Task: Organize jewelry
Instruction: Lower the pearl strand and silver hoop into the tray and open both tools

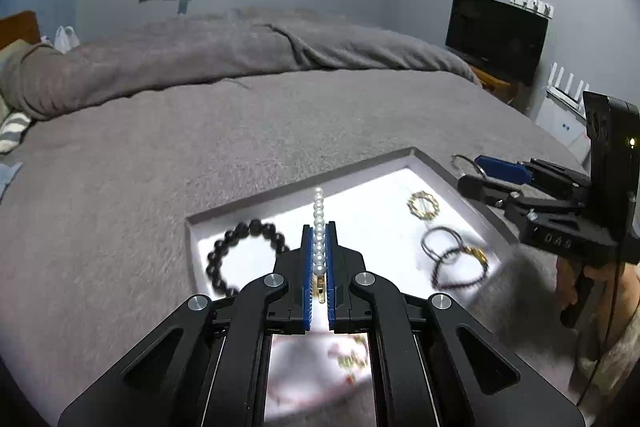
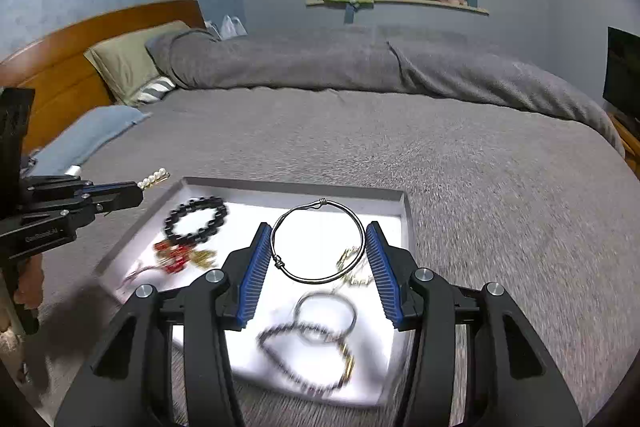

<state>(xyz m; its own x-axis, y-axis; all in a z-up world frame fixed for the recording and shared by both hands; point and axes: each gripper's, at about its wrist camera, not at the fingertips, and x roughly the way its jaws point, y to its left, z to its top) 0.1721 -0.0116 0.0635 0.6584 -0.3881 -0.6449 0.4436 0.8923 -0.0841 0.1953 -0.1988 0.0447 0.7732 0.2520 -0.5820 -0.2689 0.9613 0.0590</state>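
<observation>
Left gripper (image 1: 319, 247) has its jaws clenched on a pearl hair clip (image 1: 319, 227), pearls pinched flat between the blue pads (image 1: 307, 267) so the row sticks straight out at 12 o'clock, gold clasp end back inside the grip. It hangs above the tray (image 1: 436, 167), near its 6 o'clock edge; the right wrist view shows the pearl tip poking past the tray's 10 o'clock corner.

Right gripper (image 2: 319, 259) holds a silver bangle (image 2: 318, 242) across its width, jaws spread wide and pressing the hoop's 3 and 9 o'clock sides, probably so the thin ring keeps flat and can't swing. It hovers over the tray middle.

In the tray, which sits on the bed (image 2: 400, 131): black bead bracelet (image 2: 196, 221) toward 10 o'clock, red and gold pieces (image 2: 176, 259) at 8 o'clock, gold ring-like piece (image 1: 423, 205), thin hoop and dark cord necklace (image 2: 312, 355) at 6 o'clock, blurred. Items lie spaced apart, likely sorted by type. Both held pieces look ready for placing in bare spots.
</observation>
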